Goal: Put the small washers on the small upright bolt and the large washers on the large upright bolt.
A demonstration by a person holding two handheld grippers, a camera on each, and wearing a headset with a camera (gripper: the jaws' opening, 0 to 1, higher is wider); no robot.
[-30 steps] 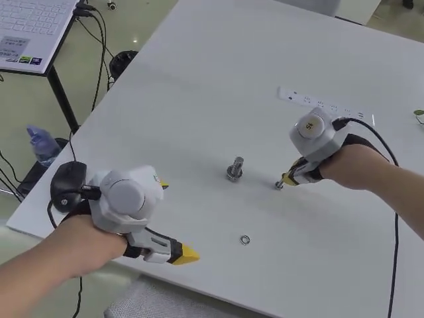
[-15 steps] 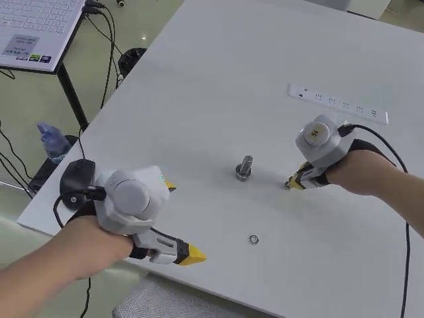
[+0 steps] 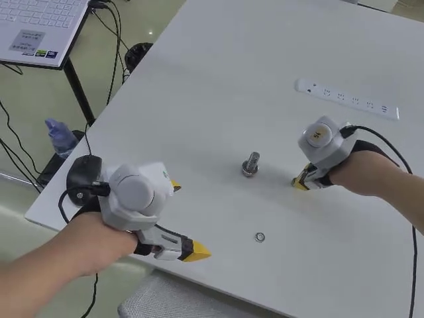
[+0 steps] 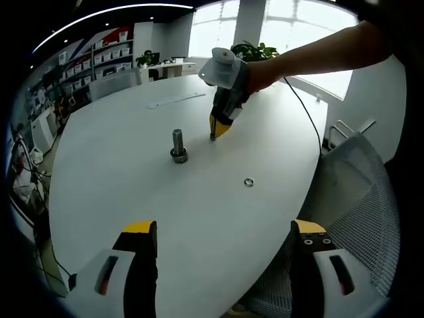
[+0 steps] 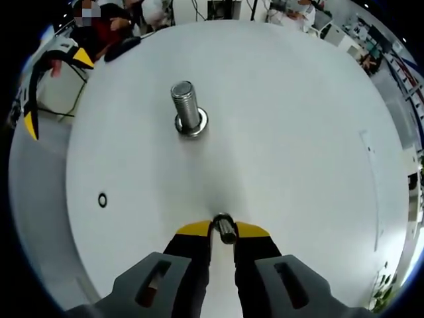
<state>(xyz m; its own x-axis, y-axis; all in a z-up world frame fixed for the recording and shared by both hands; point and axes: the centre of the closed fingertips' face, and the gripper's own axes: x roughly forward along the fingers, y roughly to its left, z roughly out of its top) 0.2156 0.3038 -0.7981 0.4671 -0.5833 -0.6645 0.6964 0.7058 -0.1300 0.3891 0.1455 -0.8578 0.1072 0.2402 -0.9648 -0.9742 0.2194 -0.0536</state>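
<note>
In the head view, the big white table (image 3: 218, 79) has the large bolt (image 3: 250, 164) standing straight up near its middle. One washer (image 3: 260, 236) lies flat on the table, closer to the person than the bolt and apart from it. The left gripper (image 3: 185, 218) is low on the left, near the table edge, with its yellow tips spread wide and nothing in them. The right gripper (image 3: 301, 182) points down at the table just to the right of the large bolt. A white power strip (image 3: 348, 99) lies farther back. A laptop (image 3: 33, 26) and a blue bottle (image 3: 61, 136) are off to the left, past the table.

In the left gripper view, the left gripper (image 4: 225, 227) is wide open over the table (image 4: 132, 192). Ahead stand the large bolt (image 4: 177, 144) and the right gripper (image 4: 218, 127), whose tips touch the table beside the bolt. The washer (image 4: 248, 181) lies nearer. A mesh chair (image 4: 351, 192) is on the right.

In the right gripper view, the right gripper (image 5: 224, 232) is squeezed tight on the small bolt (image 5: 224, 225), which stands on the table (image 5: 298, 132). The large bolt (image 5: 189, 109) stands ahead, apart from it. The washer (image 5: 102, 199) lies far off to the left.
</note>
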